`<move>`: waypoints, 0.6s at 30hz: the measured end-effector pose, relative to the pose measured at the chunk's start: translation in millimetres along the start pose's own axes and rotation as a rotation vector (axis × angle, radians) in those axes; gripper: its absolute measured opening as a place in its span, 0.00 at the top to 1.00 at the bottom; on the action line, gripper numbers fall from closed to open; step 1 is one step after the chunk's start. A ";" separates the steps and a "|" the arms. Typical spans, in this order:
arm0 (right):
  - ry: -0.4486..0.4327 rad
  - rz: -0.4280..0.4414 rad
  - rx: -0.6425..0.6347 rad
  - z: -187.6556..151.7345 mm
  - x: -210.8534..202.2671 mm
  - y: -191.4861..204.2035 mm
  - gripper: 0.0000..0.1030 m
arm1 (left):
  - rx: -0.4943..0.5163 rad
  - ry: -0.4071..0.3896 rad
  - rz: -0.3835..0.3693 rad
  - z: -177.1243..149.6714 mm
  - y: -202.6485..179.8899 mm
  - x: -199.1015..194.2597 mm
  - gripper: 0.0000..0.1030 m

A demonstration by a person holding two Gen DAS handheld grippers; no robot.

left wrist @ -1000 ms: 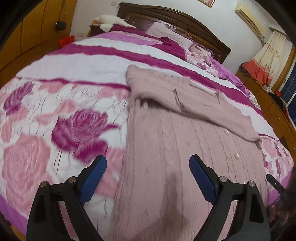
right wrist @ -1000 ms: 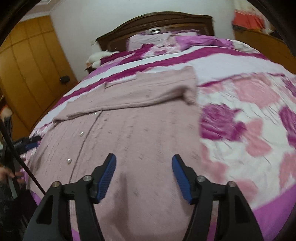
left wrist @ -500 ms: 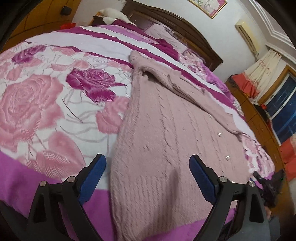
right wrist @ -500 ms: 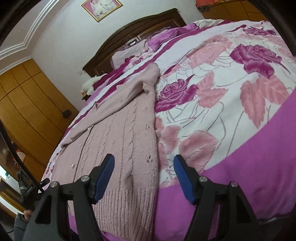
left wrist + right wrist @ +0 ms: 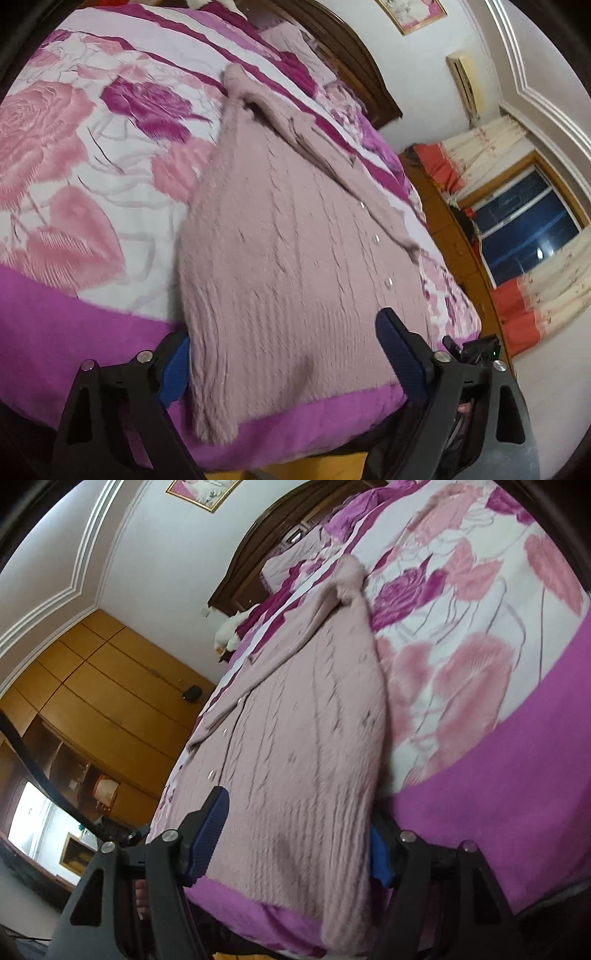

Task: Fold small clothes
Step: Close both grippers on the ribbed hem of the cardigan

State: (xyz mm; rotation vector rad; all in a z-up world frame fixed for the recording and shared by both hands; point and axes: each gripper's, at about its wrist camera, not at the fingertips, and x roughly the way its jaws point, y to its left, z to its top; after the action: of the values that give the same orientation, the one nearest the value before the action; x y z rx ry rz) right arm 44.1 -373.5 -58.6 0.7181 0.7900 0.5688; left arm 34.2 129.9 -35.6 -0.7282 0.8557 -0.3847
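You are only starting: the pink knit cardigan (image 5: 295,251) is lying flat on the floral bedspread (image 5: 74,147), sleeves already folded across, while your left gripper (image 5: 284,365), closing, and spread right gripper (image 5: 295,842) are straddling its unfolded hem.

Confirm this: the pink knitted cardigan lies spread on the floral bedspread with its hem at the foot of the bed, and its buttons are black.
Not quite. The cardigan does lie spread on the floral bedspread with its hem at the foot of the bed, but its buttons are pale and shiny, not black. The left wrist view shows them in a row along the front.
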 end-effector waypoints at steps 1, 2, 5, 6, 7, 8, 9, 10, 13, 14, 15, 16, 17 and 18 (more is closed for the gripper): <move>0.004 0.018 0.012 -4.9 0.4 -0.9 0.31 | 0.001 0.008 -0.010 -3.8 -2.1 0.5 0.36; 0.017 0.046 0.030 -11.2 1.7 -1.1 0.31 | -0.001 0.019 -0.027 -9.3 -4.9 1.8 0.38; 0.046 0.058 0.025 -23.1 8.9 4.2 0.31 | 0.011 0.034 -0.029 -18.9 -11.6 5.5 0.41; 0.050 0.058 0.016 -24.8 10.5 6.1 0.31 | 0.019 0.028 -0.017 -19.3 -13.2 5.6 0.42; 0.052 0.053 0.010 -26.2 10.9 7.1 0.31 | 0.010 0.026 -0.018 -18.6 -12.6 5.9 0.42; 0.050 0.053 0.013 -27.1 10.3 6.4 0.31 | -0.006 0.020 -0.025 -18.5 -10.7 5.0 0.43; 0.046 0.054 0.022 -26.7 10.7 4.8 0.33 | -0.035 0.006 -0.035 -17.5 -6.9 2.9 0.46; 0.037 0.052 0.032 -26.0 10.9 2.6 0.35 | -0.063 -0.007 -0.039 -16.6 -2.6 0.3 0.50; 0.021 0.033 0.054 -29.3 4.3 -2.5 0.48 | -0.124 -0.045 -0.027 -15.8 8.6 -8.3 0.61; 0.018 0.027 0.060 -30.4 0.9 -3.0 0.49 | -0.141 -0.059 -0.023 -15.6 11.2 -10.8 0.62; 0.012 0.023 0.063 -31.1 -0.2 -3.4 0.51 | -0.149 -0.072 -0.017 -15.3 12.5 -13.1 0.63; 0.004 0.018 0.063 -30.9 -3.2 -3.6 0.53 | -0.153 -0.082 -0.012 -14.7 13.0 -13.7 0.63; -0.007 0.013 0.063 -30.8 -5.7 -3.6 0.53 | -0.156 -0.096 -0.005 -14.7 13.1 -15.5 0.63; -0.022 0.012 0.071 -31.3 -9.2 -4.1 0.53 | -0.158 -0.103 0.001 -14.7 12.8 -16.2 0.63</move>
State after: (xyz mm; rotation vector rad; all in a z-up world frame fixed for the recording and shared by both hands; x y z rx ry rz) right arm 14.7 -371.3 -73.2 0.7932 0.7889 0.5452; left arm 13.0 142.0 -42.4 -0.8864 0.7952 -0.2786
